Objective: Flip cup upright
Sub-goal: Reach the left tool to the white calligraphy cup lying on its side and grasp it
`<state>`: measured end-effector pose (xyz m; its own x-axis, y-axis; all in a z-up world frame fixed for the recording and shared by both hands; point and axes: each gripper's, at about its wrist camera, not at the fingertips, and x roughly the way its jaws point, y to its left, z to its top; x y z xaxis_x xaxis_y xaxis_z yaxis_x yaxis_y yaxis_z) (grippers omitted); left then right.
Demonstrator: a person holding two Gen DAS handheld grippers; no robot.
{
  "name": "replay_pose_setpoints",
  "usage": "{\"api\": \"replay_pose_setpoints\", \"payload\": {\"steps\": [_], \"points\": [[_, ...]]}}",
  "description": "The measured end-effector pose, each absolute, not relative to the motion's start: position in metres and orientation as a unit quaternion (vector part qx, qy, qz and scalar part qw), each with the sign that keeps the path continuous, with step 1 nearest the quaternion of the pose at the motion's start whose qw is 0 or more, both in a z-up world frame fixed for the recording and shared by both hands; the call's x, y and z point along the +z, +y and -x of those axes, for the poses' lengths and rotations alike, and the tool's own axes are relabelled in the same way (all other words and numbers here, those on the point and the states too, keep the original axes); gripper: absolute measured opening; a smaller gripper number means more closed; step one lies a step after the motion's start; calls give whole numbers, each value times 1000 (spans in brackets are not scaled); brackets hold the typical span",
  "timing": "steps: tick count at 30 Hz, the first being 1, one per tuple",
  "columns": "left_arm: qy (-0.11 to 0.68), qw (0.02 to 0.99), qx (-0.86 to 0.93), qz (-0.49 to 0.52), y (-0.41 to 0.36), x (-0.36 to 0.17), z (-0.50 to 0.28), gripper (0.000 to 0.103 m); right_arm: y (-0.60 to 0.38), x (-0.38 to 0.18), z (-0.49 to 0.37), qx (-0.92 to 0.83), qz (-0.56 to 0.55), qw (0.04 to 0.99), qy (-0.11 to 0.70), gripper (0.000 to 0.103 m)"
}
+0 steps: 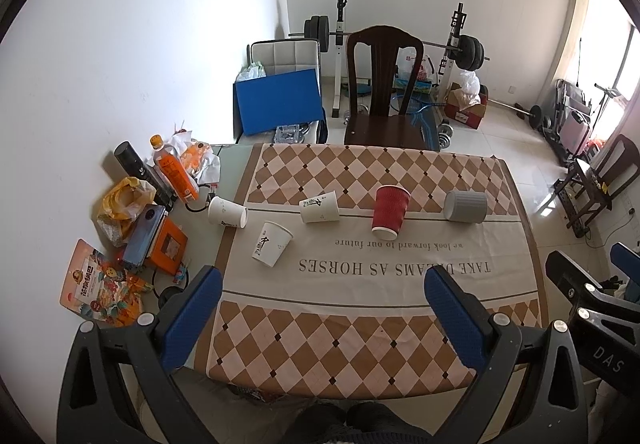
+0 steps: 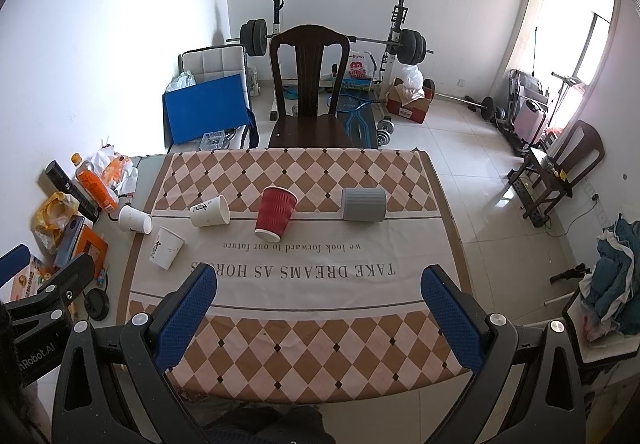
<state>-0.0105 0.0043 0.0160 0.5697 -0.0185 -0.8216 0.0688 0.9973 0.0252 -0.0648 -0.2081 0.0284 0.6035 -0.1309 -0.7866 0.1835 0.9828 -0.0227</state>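
Checkered cloth (image 1: pixel 360 340) covers your table, and five cups lie on their sides across its middle band: three white paper cups (image 1: pixel 272 244) toward the left edge, a red ribbed cup (image 1: pixel 390 213) at centre, a grey ribbed cup (image 1: pixel 466 206) toward the right. Your left gripper (image 1: pixel 324 284) and right gripper (image 2: pixel 320 284) both hover over the near edge, jaws spread wide, holding nothing.
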Motion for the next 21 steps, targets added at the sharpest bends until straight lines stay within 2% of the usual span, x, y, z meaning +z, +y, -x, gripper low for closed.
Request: {"api": "replay_pose_setpoints", "payload": {"steps": [14,21], "points": [[465,885,-9,-30,-12,23,3,103,-197,36,49,-78,-34,888,453,103],[490,869,46,-51,-14,-28,-29,103,-214,-35,18,-50,-34,861,504,103]]}}
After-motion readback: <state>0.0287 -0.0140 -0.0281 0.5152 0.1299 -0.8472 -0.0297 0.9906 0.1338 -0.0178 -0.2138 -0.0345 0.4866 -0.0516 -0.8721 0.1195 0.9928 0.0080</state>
